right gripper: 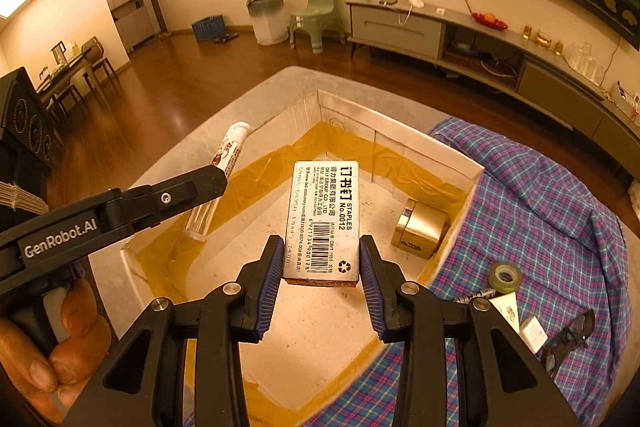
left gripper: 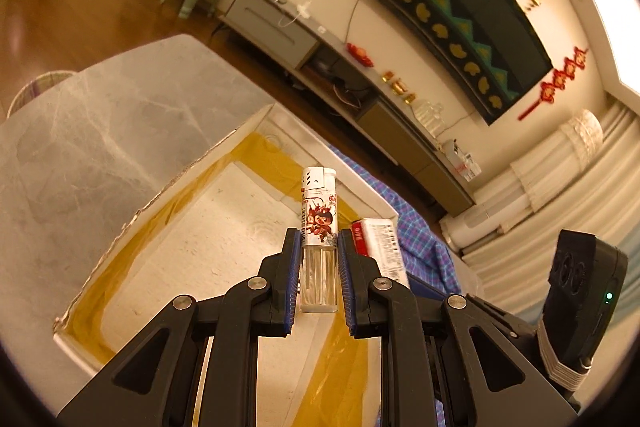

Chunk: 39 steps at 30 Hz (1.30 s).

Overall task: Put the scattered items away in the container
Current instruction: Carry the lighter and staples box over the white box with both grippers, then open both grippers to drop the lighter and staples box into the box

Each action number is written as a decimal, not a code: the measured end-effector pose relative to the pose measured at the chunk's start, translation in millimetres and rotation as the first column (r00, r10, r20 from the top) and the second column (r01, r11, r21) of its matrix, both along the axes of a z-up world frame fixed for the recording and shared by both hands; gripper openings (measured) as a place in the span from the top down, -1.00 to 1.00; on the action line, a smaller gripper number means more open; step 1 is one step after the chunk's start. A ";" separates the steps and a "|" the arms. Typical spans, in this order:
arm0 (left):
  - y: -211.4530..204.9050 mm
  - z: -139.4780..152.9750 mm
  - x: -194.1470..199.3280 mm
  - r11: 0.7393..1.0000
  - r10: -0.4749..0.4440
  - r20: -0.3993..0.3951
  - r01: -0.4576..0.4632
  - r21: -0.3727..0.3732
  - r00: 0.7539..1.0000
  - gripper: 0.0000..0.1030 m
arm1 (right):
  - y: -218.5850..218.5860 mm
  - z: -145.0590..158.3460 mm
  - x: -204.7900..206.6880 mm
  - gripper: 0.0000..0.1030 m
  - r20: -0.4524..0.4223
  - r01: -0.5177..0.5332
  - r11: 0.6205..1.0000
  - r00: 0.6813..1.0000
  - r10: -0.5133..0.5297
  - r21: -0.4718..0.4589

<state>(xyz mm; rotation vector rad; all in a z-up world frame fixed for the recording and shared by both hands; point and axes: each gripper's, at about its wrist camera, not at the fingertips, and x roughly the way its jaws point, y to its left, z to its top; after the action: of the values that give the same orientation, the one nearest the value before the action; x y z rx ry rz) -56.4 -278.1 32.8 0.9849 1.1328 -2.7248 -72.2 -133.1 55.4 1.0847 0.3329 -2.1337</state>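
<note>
My left gripper (left gripper: 319, 241) is shut on a clear lighter (left gripper: 319, 227) with a cartoon label and holds it over the white foam box (left gripper: 160, 195). The lighter also shows in the right wrist view (right gripper: 224, 163). My right gripper (right gripper: 320, 263) is shut on a staples box (right gripper: 323, 219) with a barcode, held over the inside of the same box (right gripper: 400, 137). The staples box also shows in the left wrist view (left gripper: 380, 243). A gold cube (right gripper: 420, 231) lies inside the box at its right wall.
A plaid cloth (right gripper: 540, 211) lies right of the box, with a tape roll (right gripper: 506, 277), a marker (right gripper: 478, 295), glasses (right gripper: 572, 339) and small cards (right gripper: 520, 323) on it. The box stands on a marble table (left gripper: 100, 131). A TV cabinet (right gripper: 460, 31) stands behind.
</note>
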 end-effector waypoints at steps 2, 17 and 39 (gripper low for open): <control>-1.2 -4.7 -7.7 1.000 0.004 0.014 -0.004 0.013 1.000 0.63 | -6.2 -4.0 -8.6 0.23 0.025 -0.003 1.000 1.000 0.003 0.013; -3.9 -30.1 -45.1 0.999 0.039 0.111 -0.043 0.028 0.993 0.63 | -43.1 -34.9 -67.7 0.23 0.118 0.001 0.990 0.993 -0.019 0.144; -9.5 -58.4 -69.2 0.994 0.094 0.241 -0.104 0.025 0.966 0.62 | -80.3 -73.0 -104.8 0.22 0.168 -0.071 0.934 0.986 0.012 0.351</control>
<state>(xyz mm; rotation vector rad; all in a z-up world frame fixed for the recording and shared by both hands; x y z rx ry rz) -125.6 -287.6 -25.6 1.1896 1.1587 -2.4349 -176.9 -213.4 -17.6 1.4339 0.6778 -1.9756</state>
